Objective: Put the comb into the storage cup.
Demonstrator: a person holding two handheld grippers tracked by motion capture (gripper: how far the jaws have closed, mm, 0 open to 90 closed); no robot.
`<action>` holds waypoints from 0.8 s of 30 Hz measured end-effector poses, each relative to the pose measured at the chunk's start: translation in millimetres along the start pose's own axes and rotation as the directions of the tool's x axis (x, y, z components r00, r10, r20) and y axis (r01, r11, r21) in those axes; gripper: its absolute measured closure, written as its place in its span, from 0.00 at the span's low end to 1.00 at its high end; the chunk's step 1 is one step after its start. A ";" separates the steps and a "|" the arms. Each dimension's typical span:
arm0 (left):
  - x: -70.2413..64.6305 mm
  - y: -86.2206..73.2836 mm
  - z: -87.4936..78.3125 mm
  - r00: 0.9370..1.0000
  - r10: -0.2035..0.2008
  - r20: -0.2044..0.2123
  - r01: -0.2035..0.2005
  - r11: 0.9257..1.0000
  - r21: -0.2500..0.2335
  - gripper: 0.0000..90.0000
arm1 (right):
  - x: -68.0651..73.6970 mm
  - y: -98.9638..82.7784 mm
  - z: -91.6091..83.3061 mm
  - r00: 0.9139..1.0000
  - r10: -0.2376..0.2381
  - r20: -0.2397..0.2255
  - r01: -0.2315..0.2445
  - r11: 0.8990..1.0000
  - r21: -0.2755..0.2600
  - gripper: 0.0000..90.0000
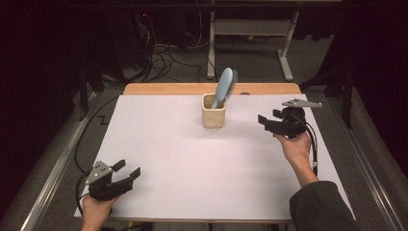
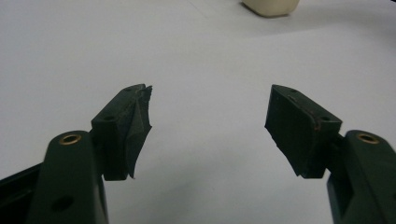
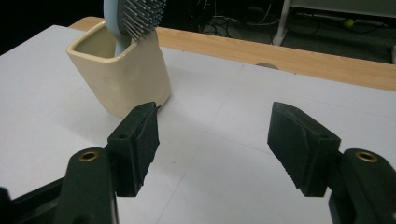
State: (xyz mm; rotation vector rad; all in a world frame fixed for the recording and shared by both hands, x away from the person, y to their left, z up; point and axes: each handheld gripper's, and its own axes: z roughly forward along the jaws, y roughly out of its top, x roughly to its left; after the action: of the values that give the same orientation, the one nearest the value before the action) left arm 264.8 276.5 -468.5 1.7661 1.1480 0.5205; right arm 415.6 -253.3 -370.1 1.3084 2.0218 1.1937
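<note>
Right hand-held gripper (image 1: 266, 121) agape (empty)

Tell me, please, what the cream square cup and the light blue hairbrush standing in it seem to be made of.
The cream square cup looks like glazed ceramic: thick rounded rim, soft sheen; moulded plastic is possible. The light blue hairbrush looks like smooth plastic, with thin, pale-tipped pins, possibly metal.
</note>
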 end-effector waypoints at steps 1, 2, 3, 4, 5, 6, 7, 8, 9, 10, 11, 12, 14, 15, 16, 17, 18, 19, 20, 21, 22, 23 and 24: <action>0.0 0.0 0.0 1.000 -0.001 0.000 0.001 1.000 0.000 0.35 | -0.4 -0.6 -0.4 1.000 0.002 0.000 -0.002 1.000 0.000 0.38; 0.1 0.0 0.0 1.000 -0.001 0.000 0.001 1.000 0.000 0.35 | -0.9 -1.4 -0.9 1.000 0.002 0.001 -0.002 1.000 -0.001 0.38; 0.1 -0.1 0.0 1.000 -0.002 -0.001 0.002 1.000 0.000 0.35 | -1.6 -2.3 -1.6 1.000 0.006 0.001 -0.006 1.000 0.001 0.38; 0.1 -0.1 0.0 1.000 -0.002 -0.001 0.002 1.000 -0.001 0.35 | -2.4 -2.7 -1.9 1.000 0.003 0.000 -0.003 1.000 0.000 0.38; 0.1 -0.1 0.0 1.000 -0.002 -0.001 0.002 1.000 0.000 0.35 | -2.9 -3.4 -2.8 1.000 0.009 0.001 -0.009 1.000 0.003 0.38; 0.1 -0.1 0.0 1.000 -0.002 -0.001 0.002 1.000 0.000 0.35 | -3.6 -3.6 -3.4 1.000 0.009 0.002 -0.009 1.000 0.003 0.38; 0.1 -0.1 0.0 1.000 -0.002 -0.002 0.002 1.000 0.000 0.35 | -4.0 -3.9 -4.0 1.000 0.011 0.002 -0.011 1.000 0.001 0.38; 0.1 -0.1 0.0 1.000 -0.002 -0.002 0.002 1.000 -0.001 0.35 | -4.2 -4.4 -4.9 1.000 0.012 0.004 -0.012 1.000 -0.003 0.38; 0.0 -0.1 -0.1 1.000 -0.003 -0.002 0.003 1.000 -0.001 0.35 | -4.6 -4.6 -5.3 1.000 0.009 0.005 -0.009 1.000 -0.007 0.38; 0.1 0.0 -0.1 1.000 -0.003 -0.001 0.003 1.000 -0.001 0.35 | -5.0 -5.2 -6.3 1.000 0.011 0.004 -0.011 1.000 -0.005 0.38; 0.0 -0.1 -0.1 1.000 -0.003 -0.002 0.003 1.000 -0.001 0.35 | -5.2 -5.7 -6.8 1.000 0.014 0.003 -0.014 1.000 -0.007 0.38; 0.0 -0.1 -0.1 1.000 -0.002 -0.002 0.002 1.000 0.000 0.35 | -5.8 -6.8 -7.5 1.000 0.011 0.004 -0.011 1.000 -0.007 0.38; -0.1 -0.1 -0.1 1.000 -0.002 -0.002 0.002 1.000 0.000 0.35 | -6.1 -8.3 -8.4 1.000 0.011 0.006 -0.011 1.000 -0.005 0.38; -0.1 -0.1 -0.1 1.000 -0.002 -0.002 0.002 1.000 0.000 0.35 | -6.3 -9.0 -8.7 1.000 0.011 0.006 -0.011 1.000 -0.003 0.38; -0.1 -0.1 -0.1 1.000 -0.002 -0.002 0.002 1.000 0.000 0.35 | -6.7 -10.0 -9.2 1.000 0.010 0.007 -0.010 1.000 -0.003 0.38; -0.1 -0.1 -0.1 1.000 -0.002 -0.002 0.002 1.000 0.000 0.35 | -7.0 -10.9 -9.6 1.000 0.011 0.005 -0.011 1.000 -0.003 0.38; -0.1 -0.1 -0.2 1.000 -0.002 -0.002 0.002 1.000 0.000 0.35 | -7.2 -11.6 -10.0 1.000 0.012 0.006 -0.012 1.000 -0.003 0.38; -0.1 -0.1 -0.3 1.000 -0.002 -0.003 0.002 1.000 -0.001 0.35 | -7.6 -12.4 -10.4 1.000 0.013 0.006 -0.013 1.000 -0.004 0.38; -0.1 -0.1 -0.3 1.000 -0.002 -0.003 0.002 1.000 -0.001 0.35 | -8.0 -13.1 -10.9 1.000 0.012 0.007 -0.012 1.000 -0.003 0.38; -0.1 -0.1 -0.3 1.000 -0.002 -0.003 0.002 1.000 -0.001 0.35 | -8.1 -13.8 -11.5 1.000 0.015 0.007 -0.015 1.000 -0.003 0.38; -0.1 -0.1 -0.3 1.000 -0.002 -0.003 0.002 1.000 -0.001 0.35 | -8.7 -14.4 -12.0 1.000 0.012 0.008 -0.012 1.000 -0.006 0.38; -0.1 -0.1 -0.2 1.000 -0.002 -0.002 0.002 1.000 0.000 0.35 | -9.0 -14.8 -12.7 1.000 0.014 0.009 -0.014 1.000 -0.003 0.38; -0.1 -0.2 -0.2 1.000 -0.002 -0.002 0.002 1.000 0.000 0.35 | -9.5 -15.2 -13.5 1.000 0.013 0.008 -0.013 1.000 -0.004 0.38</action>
State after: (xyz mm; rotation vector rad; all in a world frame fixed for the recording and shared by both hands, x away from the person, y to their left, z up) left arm 264.5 276.5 -468.5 1.7644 1.1512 0.5215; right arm 402.3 -270.1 -376.7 1.3245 2.0071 1.1954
